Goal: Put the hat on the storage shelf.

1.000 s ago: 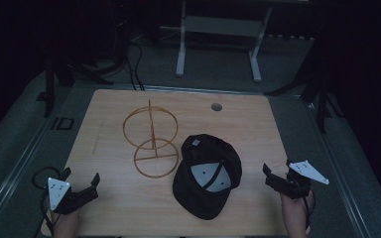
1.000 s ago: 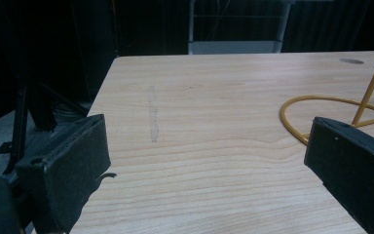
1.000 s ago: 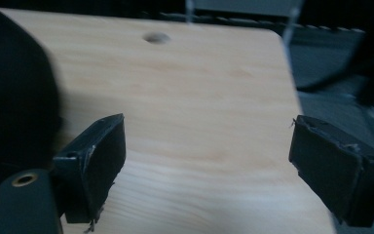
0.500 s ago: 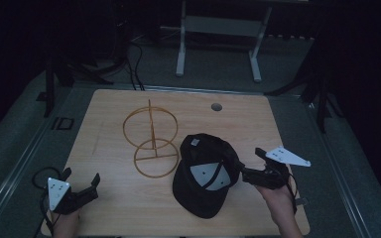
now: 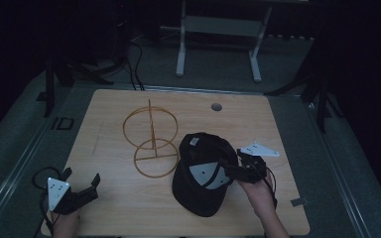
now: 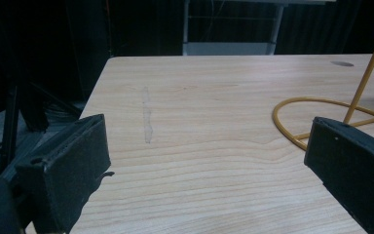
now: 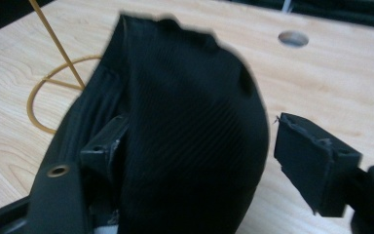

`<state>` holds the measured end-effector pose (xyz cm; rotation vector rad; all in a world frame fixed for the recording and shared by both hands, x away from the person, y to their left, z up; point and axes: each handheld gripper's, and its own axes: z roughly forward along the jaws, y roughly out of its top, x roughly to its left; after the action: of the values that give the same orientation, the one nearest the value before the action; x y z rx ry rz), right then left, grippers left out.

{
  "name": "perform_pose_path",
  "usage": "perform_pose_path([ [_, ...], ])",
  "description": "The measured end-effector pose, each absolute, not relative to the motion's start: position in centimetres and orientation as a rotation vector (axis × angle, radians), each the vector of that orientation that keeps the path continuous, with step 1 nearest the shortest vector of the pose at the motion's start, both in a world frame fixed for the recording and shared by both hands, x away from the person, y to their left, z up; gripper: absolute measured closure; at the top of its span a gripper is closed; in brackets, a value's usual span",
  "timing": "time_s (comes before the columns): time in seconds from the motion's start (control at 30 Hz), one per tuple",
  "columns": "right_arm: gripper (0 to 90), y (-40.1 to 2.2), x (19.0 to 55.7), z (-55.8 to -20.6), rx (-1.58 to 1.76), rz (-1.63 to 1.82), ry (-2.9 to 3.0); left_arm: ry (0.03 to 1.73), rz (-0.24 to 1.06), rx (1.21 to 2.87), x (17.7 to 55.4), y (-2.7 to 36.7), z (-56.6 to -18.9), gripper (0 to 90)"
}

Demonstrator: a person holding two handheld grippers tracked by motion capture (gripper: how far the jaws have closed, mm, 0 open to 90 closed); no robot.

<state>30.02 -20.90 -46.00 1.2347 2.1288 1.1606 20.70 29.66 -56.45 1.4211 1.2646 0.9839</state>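
A black cap (image 5: pixel 201 191) lies upside down on the wooden table (image 5: pixel 109 109), its grey inner label facing up. In the right gripper view the cap's dark cloth (image 7: pixel 190 122) stands between the jaws. One jaw is inside the cap; the other stays apart on the outside. My right gripper (image 5: pixel 232 166) is open at the cap's right rim. A gold wire stand (image 5: pixel 151 144) with two rings and an upright rod sits left of the cap. My left gripper (image 5: pixel 82 175) rests open near the front left corner. Nothing lies between its jaws, with the left gripper (image 6: pixel 209 146) facing bare wood.
A round cable hole (image 5: pixel 217 106) is in the table's far right part. The stand's base ring (image 6: pixel 316 117) lies ahead and right of the left gripper. A metal frame (image 5: pixel 218 39) stands on the floor beyond the table. Dark floor surrounds the table.
My right gripper has moved left from the table's right edge to the cap, and its jaws now straddle the cap's side. The left gripper has stayed put.
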Motion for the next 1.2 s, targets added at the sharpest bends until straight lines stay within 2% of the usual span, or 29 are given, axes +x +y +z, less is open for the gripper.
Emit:
perform_pose_path([
  [0.07,39.8,-20.8,30.4,-46.7,1.248,1.105,2.132,1.263,0.982,1.42,20.7,29.6,-56.4,3.1],
  [0.1,39.8,-20.8,30.4,-46.7,1.248,1.105,2.132,1.262,0.981,1.421,20.7,29.6,-56.4,3.1],
  [0.13,49.4,-20.9,30.7,-47.1,1.262,1.097,2.135,1.261,0.979,1.422,20.7,29.6,-56.4,3.1],
  [0.17,49.4,-20.9,30.7,-47.1,1.262,1.097,2.135,1.261,0.979,1.422,20.7,29.6,-56.4,3.1],
  [0.2,59.4,-21.0,31.0,-47.4,1.264,1.085,2.13,1.261,0.978,1.421,20.7,29.7,-56.4,3.1],
  [0.27,62.8,-21.0,31.0,-47.5,1.261,1.081,2.136,1.26,0.978,1.421,20.7,29.7,-56.4,3.1],
  [0.3,70.8,-21.0,31.1,-47.7,1.253,1.054,2.135,1.26,0.978,1.421,20.7,29.7,-56.4,3.1],
  [0.33,70.8,-21.0,31.1,-47.7,1.253,1.054,2.135,1.259,0.977,1.42,20.7,29.6,-56.4,3.1],
  [0.47,87.0,-20.8,31.4,-48.0,1.259,1.039,2.122,1.259,0.975,1.42,20.7,29.6,-56.4,3.1],
  [0.8,88.4,-21.7,31.5,-47.7,1.35,1.202,2.064,1.261,0.999,1.43,20.6,29.4,-56.3,3.1],
  [1.07,88.5,-22.5,31.2,-45.4,1.34,1.291,2.004,1.205,0.98,1.432,20.0,28.1,-55.5,3.1],
  [1.2,88.5,-22.7,30.9,-44.2,1.313,1.319,1.981,1.236,0.989,1.434,19.9,27.3,-55.2,3.0],
])
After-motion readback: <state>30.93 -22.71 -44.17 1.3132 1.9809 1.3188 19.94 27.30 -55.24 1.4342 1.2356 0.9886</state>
